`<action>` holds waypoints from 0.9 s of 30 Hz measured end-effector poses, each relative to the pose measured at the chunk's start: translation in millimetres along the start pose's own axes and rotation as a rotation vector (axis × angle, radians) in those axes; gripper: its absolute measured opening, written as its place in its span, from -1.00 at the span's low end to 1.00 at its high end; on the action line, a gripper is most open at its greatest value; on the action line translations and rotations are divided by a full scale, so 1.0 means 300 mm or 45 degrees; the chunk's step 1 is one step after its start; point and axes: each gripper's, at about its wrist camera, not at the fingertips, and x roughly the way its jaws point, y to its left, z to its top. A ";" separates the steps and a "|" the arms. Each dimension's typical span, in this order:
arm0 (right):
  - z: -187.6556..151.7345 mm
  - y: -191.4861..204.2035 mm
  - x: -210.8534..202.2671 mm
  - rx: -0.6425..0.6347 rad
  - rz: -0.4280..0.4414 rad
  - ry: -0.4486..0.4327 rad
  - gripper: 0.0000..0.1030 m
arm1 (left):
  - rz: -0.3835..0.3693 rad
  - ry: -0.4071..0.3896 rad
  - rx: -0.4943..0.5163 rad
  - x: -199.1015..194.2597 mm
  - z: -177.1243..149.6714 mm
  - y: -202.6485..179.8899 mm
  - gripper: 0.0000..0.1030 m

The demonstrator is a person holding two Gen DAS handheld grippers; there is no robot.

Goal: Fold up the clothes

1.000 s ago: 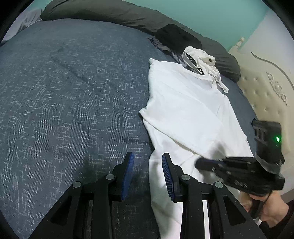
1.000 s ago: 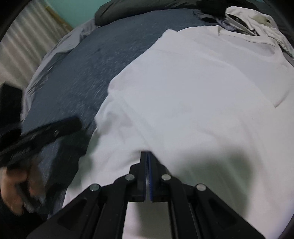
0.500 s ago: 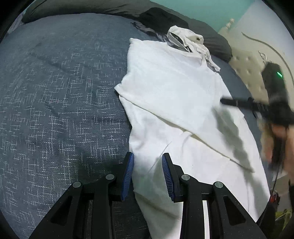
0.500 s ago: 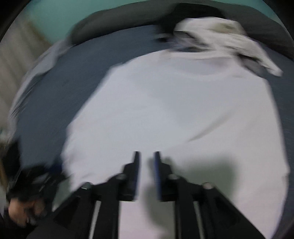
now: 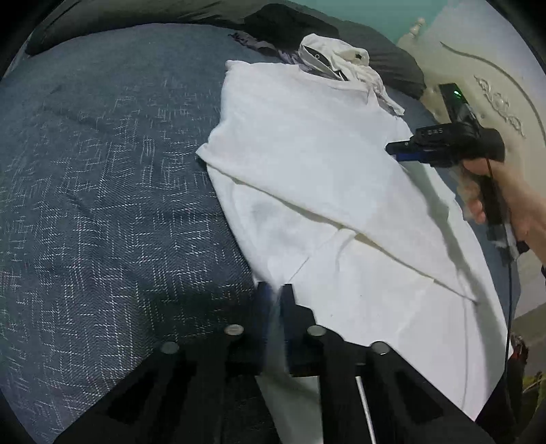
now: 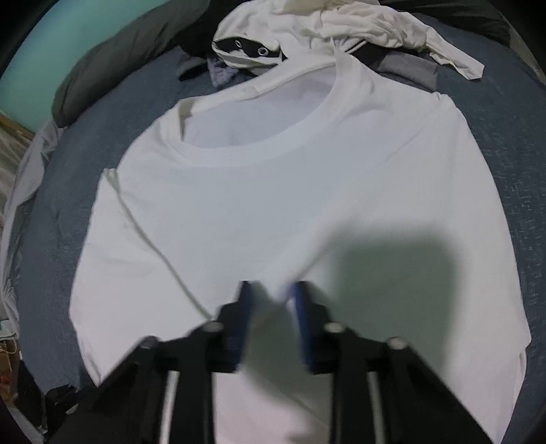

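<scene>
My left gripper (image 5: 275, 300) has just closed and now pinches the near left edge of the white T-shirt (image 5: 307, 143), which lies flat on the blue bedspread (image 5: 102, 170). My right gripper (image 6: 269, 300) has been closing – its jaws still stand apart over the shirt's middle, gripping nothing. I should seat it on the opposite edge, then lift both evenly.

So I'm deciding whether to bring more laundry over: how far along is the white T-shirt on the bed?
Early. Done: one side of the T-shirt is folded in over the body. In hand: the left hand-held gripper has pinched the near edge; the right hand-held gripper has just been closing above the chest. Left: the remaining folds, plus the crumpled clothes by the collar.
</scene>
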 end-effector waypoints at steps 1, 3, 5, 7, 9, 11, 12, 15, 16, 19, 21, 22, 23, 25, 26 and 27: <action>0.004 -0.004 -0.002 0.010 0.008 -0.011 -0.91 | -0.004 -0.003 -0.001 -0.002 0.001 0.001 -0.91; 0.012 -0.008 -0.018 0.016 0.020 -0.042 -0.97 | -0.015 -0.012 -0.008 -0.015 -0.001 0.009 -0.93; 0.020 -0.006 -0.040 0.012 0.029 -0.082 -1.00 | -0.022 -0.021 -0.008 -0.027 -0.001 0.012 -0.94; 0.022 0.000 -0.071 -0.010 0.012 -0.136 -1.00 | -0.025 -0.036 -0.010 -0.043 0.001 0.016 -0.96; 0.034 0.001 -0.079 -0.026 -0.001 -0.150 -1.00 | -0.031 -0.046 -0.016 -0.055 0.002 0.021 -0.96; 0.042 0.002 -0.073 -0.047 -0.018 -0.148 -1.00 | -0.030 -0.042 -0.021 -0.053 -0.002 0.025 -0.96; 0.045 0.006 -0.065 -0.058 -0.004 -0.138 -1.00 | -0.029 -0.034 -0.023 -0.045 -0.006 0.027 -0.96; 0.042 0.012 -0.011 -0.040 0.033 -0.008 -0.97 | -0.027 -0.013 -0.033 -0.028 -0.012 0.032 -0.96; 0.035 0.018 -0.011 -0.048 0.020 -0.001 -0.89 | -0.027 -0.012 -0.035 -0.026 -0.011 0.032 -0.96; 0.019 0.029 -0.007 -0.054 0.005 0.018 -0.43 | -0.030 -0.009 -0.041 -0.021 -0.010 0.032 -0.96; 0.017 0.031 -0.001 -0.031 0.013 0.023 -0.36 | -0.030 -0.008 -0.043 -0.020 -0.013 0.032 -0.96; 0.016 0.035 0.002 -0.027 0.005 0.025 -0.36 | -0.029 -0.008 -0.042 -0.020 -0.014 0.031 -0.96; 0.011 0.042 0.005 -0.035 -0.015 0.030 -0.36 | -0.029 -0.008 -0.041 -0.018 -0.013 0.030 -0.96; 0.005 0.054 0.007 -0.041 -0.044 0.036 -0.36 | -0.030 -0.007 -0.042 -0.013 -0.010 0.029 -0.96; 0.001 0.056 0.004 -0.036 -0.048 0.033 -0.36 | -0.031 -0.006 -0.044 -0.011 -0.008 0.029 -0.96; -0.005 0.055 0.000 -0.027 -0.048 0.035 -0.38 | -0.032 -0.005 -0.045 -0.009 -0.007 0.028 -0.96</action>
